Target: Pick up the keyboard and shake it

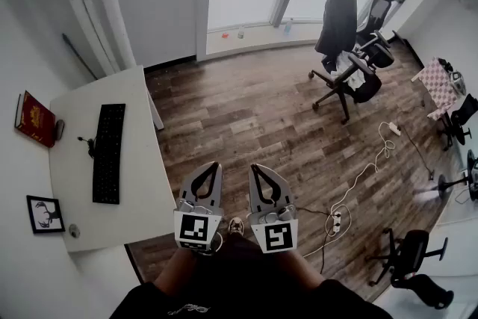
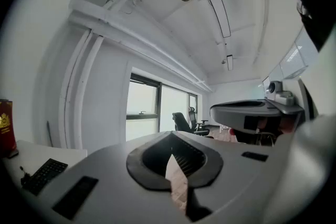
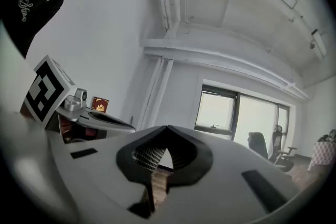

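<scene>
Head view: we carry the left gripper (image 1: 214, 168) and right gripper (image 1: 255, 169) closed and empty over the floor, since the keyboard (image 1: 108, 153) lies in the middle of the desk (image 1: 142, 160), well apart. Left gripper view: jaws together, keyboard low at left. Right gripper view: jaws together, nothing between.

- Keyboard (image 1: 109, 153): key legends too small to read in the head view; in the left gripper view only part of it shows above the body of the left gripper (image 2: 171, 135).
- Red book (image 1: 34, 119): cover print too small to read; cut by the dark lens rim in the left gripper view.
- Framed picture (image 1: 45, 214): subject too small to tell.
- Small round object (image 1: 74, 231) at the corner of the desk (image 1: 146, 175): cannot identify.
- Small items on the window sill (image 1: 240, 32): kind unclear.
- Person (image 1: 224, 287): cut off by the head view's bottom edge.
</scene>
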`<state>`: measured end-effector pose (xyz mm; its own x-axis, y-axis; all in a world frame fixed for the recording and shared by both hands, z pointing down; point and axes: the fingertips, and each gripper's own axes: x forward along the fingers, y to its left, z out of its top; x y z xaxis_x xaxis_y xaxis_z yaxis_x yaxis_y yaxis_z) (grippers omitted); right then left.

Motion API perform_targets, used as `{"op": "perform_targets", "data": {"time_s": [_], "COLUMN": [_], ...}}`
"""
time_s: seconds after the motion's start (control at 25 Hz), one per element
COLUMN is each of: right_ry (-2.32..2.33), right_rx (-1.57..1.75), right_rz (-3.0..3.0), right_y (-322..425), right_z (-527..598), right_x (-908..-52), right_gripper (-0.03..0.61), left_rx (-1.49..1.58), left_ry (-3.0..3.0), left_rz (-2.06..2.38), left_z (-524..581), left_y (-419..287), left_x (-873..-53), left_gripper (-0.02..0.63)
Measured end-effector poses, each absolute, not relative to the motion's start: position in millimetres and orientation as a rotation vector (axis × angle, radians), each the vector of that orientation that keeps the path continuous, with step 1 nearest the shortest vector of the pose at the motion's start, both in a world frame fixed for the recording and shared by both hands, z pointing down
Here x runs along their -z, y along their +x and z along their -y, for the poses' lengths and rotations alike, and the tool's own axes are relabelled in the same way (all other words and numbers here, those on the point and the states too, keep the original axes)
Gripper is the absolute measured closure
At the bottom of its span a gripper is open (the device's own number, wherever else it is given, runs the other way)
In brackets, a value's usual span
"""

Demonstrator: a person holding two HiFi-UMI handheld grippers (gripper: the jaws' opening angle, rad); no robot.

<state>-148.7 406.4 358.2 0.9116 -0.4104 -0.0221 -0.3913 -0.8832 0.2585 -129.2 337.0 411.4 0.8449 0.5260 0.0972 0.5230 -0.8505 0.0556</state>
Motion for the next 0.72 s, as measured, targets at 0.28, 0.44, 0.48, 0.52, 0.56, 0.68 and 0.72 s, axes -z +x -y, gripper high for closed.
{"op": "perform_targets", "data": {"time_s": [0.28, 0.44, 0.48, 0.52, 0.56, 0.68, 0.72], "right_ry": [2.815, 2.829, 2.827, 2.821, 2.815, 2.801, 2.788], "right_rx": [0.016, 0.009, 0.016, 0.025, 0.035, 0.094, 0.102], "right_rz": [0.575, 0.677, 0.715, 0.751, 0.785, 0.927, 0.989], "right_y": [-135.6, -116.5, -109.5, -100.9, -90.4, -54.6, -45.5], "right_z": [-375.1, -362.5, -360.7, -359.8, -359.3, -357.0, -355.4], "right_x": [-389.1, -397.7, -398.3, -399.0, -399.2, -392.5, -390.6], "right_gripper": [0.557, 0.557, 0.557, 0.557, 0.557, 0.557, 0.557], "left_rx": [-0.178, -0.239, -0.253, -0.264, -0.271, -0.291, -0.311], "left_ry": [2.932, 2.958, 2.970, 2.983, 2.997, 3.056, 3.081], "left_rz": [-0.842, -0.766, -0.735, -0.698, -0.658, -0.557, -0.535], "left_z": [-300.6, -288.7, -287.7, -287.0, -286.7, -287.7, -288.5], "left_y": [-118.5, -109.3, -104.1, -97.1, -87.6, -50.7, -41.0], "left_x": [-428.3, -440.3, -442.8, -446.0, -448.1, -443.2, -443.9], "left_gripper": [0.612, 0.612, 0.612, 0.612, 0.612, 0.612, 0.612]}}
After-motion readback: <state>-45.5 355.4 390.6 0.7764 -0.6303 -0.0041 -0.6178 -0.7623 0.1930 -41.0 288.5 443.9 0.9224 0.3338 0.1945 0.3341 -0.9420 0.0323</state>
